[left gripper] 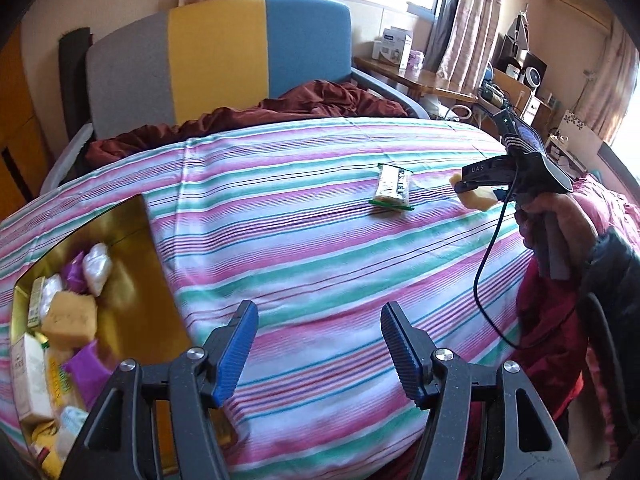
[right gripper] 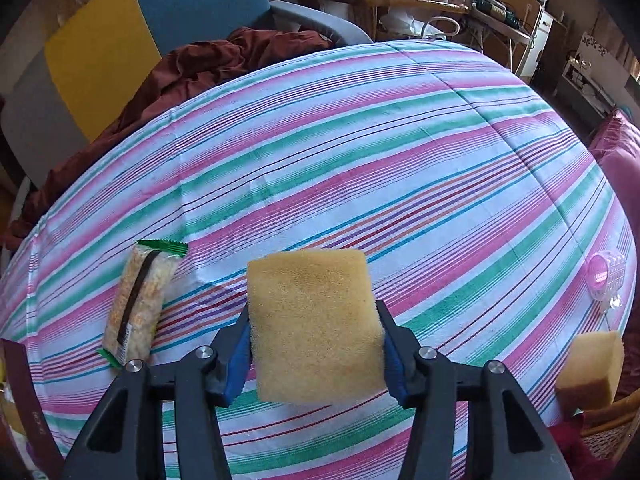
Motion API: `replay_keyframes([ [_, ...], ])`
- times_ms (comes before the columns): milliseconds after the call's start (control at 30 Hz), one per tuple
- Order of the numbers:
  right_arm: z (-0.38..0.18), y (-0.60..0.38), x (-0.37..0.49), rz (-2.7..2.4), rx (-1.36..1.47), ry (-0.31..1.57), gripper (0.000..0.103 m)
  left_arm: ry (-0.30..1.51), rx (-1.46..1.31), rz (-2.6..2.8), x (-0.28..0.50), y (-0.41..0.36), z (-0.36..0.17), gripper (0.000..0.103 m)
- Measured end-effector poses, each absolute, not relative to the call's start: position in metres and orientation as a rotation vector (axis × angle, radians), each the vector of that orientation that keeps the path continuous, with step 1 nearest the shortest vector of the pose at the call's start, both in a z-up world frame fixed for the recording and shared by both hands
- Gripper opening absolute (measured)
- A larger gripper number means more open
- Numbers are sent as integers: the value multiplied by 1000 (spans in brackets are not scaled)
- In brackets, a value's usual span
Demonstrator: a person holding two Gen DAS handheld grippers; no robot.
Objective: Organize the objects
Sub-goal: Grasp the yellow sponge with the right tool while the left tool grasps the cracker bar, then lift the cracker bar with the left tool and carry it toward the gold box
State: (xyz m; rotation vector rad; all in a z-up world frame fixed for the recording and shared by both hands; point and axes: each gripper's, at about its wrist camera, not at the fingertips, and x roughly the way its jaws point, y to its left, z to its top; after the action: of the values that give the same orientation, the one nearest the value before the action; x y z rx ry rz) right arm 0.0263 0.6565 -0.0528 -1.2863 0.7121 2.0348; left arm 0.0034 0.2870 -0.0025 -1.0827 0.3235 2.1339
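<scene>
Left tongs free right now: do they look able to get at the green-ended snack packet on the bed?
Probably yes. The left tongs stand open and empty, and only bare striped sheet lies between them and the snack packet. The right tongs, gripping a sponge, sit beside it.

A yellow sponge (right gripper: 316,328) sits squeezed between the right gripper's (right gripper: 316,354) fingers; a green-edged snack packet (right gripper: 140,308) lies flat on the striped bed.
</scene>
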Motion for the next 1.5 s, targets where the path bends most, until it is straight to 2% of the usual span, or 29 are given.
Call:
replay_keyframes([
  [233,-55,658,23,2015,-1303,786,56,396,-1120,2093,-18,348,-11,65],
  [467,-59,661,25,2016,-1321,838,56,393,-1131,2040,-58,405,-29,65],
  [667,-63,661,26,2021,-1334,889,57,520,-1125,1991,-79,462,-48,65],
  [767,-64,660,26,2027,-1342,901,57,547,-1109,1959,-85,486,-55,69],
  [1067,-66,658,27,2030,-1346,928,58,618,-1115,1877,-104,548,-87,69],
  [1133,-66,658,27,2029,-1349,923,58,629,-1135,1888,-110,554,-96,65],
  [1167,-66,657,27,2031,-1351,919,58,587,-1128,1905,-113,551,-95,59],
  [1200,-66,656,27,2031,-1354,916,58,569,-1134,1920,-114,546,-94,45],
  [1233,-67,656,26,2030,-1358,911,58,560,-1136,1932,-114,540,-92,42],
  [1500,-65,637,14,2138,-1424,878,57,473,-1195,2061,-89,456,-90,41],
])
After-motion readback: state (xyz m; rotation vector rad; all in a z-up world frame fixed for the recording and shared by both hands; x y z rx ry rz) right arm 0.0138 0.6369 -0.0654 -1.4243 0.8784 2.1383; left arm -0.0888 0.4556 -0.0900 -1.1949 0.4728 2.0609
